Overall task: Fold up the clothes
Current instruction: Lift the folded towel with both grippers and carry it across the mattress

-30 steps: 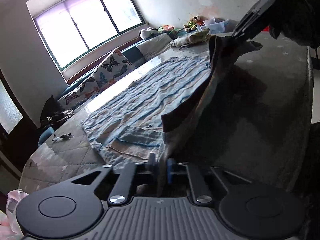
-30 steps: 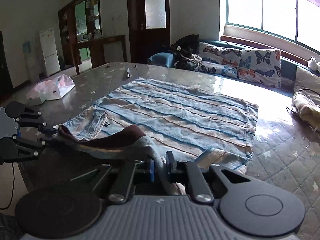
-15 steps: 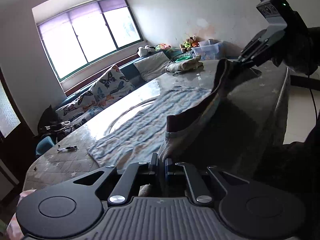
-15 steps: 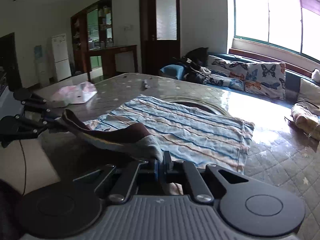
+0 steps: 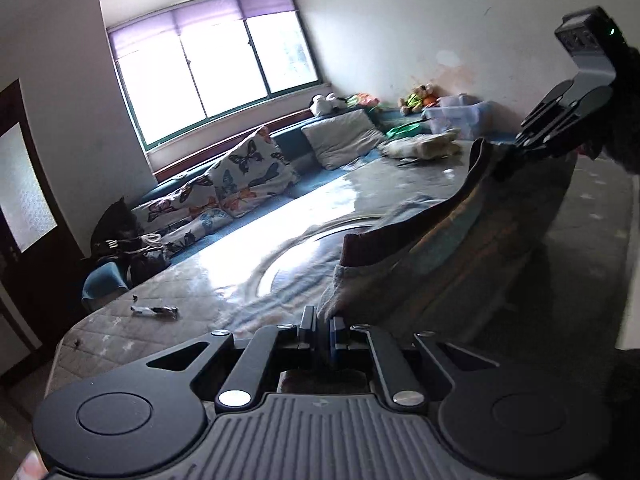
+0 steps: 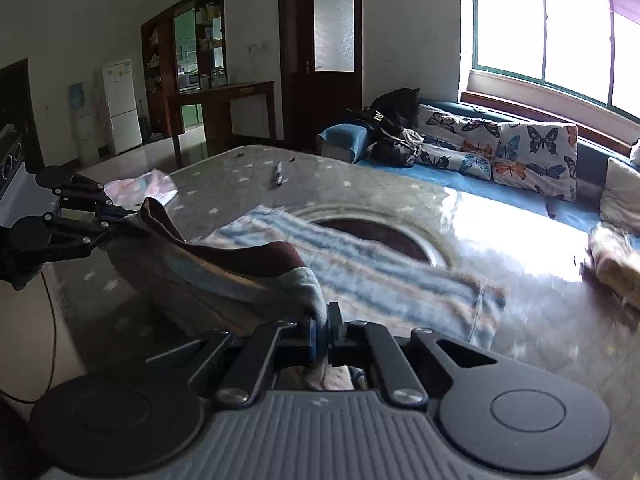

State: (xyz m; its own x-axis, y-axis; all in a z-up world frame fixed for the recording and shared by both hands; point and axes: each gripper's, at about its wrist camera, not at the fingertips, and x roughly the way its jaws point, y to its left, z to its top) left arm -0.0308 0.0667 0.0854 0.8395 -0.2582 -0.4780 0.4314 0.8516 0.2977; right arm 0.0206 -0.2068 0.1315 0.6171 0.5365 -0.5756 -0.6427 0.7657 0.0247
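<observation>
We hold the shirt [image 6: 360,268] by its hem; L gripper [image 5: 321,326] and R gripper [image 6: 323,330] both clamp it. Cloth is soft, light, sags btwn grips, so we judge hem corners the best hold.

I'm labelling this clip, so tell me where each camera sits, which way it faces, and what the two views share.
Left wrist: sits on the left tongs, looks across the table toward the window and butterfly cushions; the right tongs show at upper right.
Right wrist: sits on the right tongs, looks toward the door and fridge; the left tongs show at left.
Shared: the striped garment pinched by both tongs, the table, the cushions.
</observation>
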